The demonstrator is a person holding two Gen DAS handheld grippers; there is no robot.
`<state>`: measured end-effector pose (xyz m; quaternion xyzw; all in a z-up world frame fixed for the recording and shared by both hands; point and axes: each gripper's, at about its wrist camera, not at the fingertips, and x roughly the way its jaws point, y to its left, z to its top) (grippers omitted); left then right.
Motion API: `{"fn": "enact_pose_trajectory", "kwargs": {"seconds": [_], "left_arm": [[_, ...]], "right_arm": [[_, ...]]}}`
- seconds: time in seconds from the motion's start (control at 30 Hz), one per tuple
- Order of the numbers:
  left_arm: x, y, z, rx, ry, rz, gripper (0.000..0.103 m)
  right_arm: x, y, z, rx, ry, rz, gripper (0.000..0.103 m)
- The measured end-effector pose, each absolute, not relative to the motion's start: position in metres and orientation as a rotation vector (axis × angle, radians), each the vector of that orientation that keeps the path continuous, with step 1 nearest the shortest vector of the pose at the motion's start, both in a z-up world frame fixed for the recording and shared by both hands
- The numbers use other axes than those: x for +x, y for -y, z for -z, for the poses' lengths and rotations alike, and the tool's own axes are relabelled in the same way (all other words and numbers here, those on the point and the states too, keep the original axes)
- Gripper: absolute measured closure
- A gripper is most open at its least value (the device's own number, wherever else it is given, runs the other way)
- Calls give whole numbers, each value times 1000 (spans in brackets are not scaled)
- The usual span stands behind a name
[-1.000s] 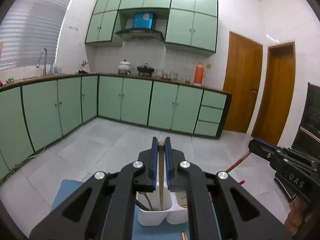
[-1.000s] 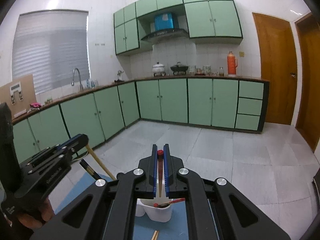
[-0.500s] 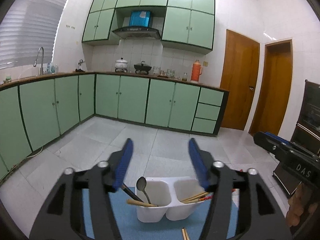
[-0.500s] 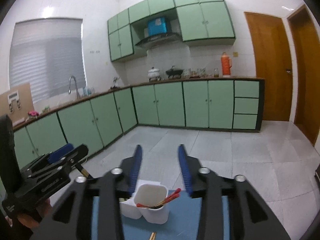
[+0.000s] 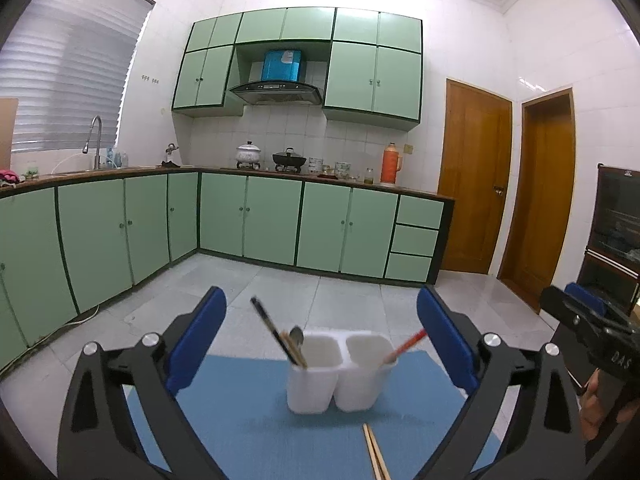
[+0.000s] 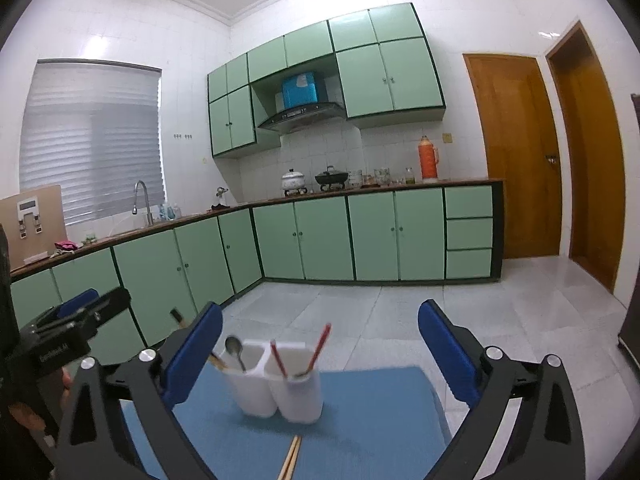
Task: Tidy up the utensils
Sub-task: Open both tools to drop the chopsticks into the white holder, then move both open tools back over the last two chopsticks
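Lower centre: two-cup white holder sorting utensils; wooden chopsticks outstanding; left gripper and right gripper opening, empty.

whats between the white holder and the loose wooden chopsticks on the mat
Only bare blue mat between the white holder and the wooden chopsticks, seen in both wrist views.

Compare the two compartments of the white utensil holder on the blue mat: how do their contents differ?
The left compartment holds a metal spoon and dark and wooden sticks; the right compartment holds only red chopsticks. The left compartment's sticks lean out to the left; the right compartment's chopsticks splay apart from each other. Both are white, joined and upright on the blue mat.
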<state>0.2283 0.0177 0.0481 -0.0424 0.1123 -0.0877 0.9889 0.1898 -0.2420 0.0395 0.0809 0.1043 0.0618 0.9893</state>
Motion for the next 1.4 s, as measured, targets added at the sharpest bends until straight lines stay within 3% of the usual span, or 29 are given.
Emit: {"fn": "enact_pose_trajectory", "kwargs": {"seconds": [0.77,1.0,1.3,1.4], "left_arm": [[143,-24,95,24,-576,160,7],[137,-28,114,-5,-608,137,7],[131,-22,132,11,-613,121,8],[128,-21,134,9,-601,122,8]], "right_arm": [[112,202,109,130,-599,-142,7],[103,185,138,118,-647,-156,24],[102,171,155,89,-693,-185,57],[103,167,157,77,-703,-200,64]]}}
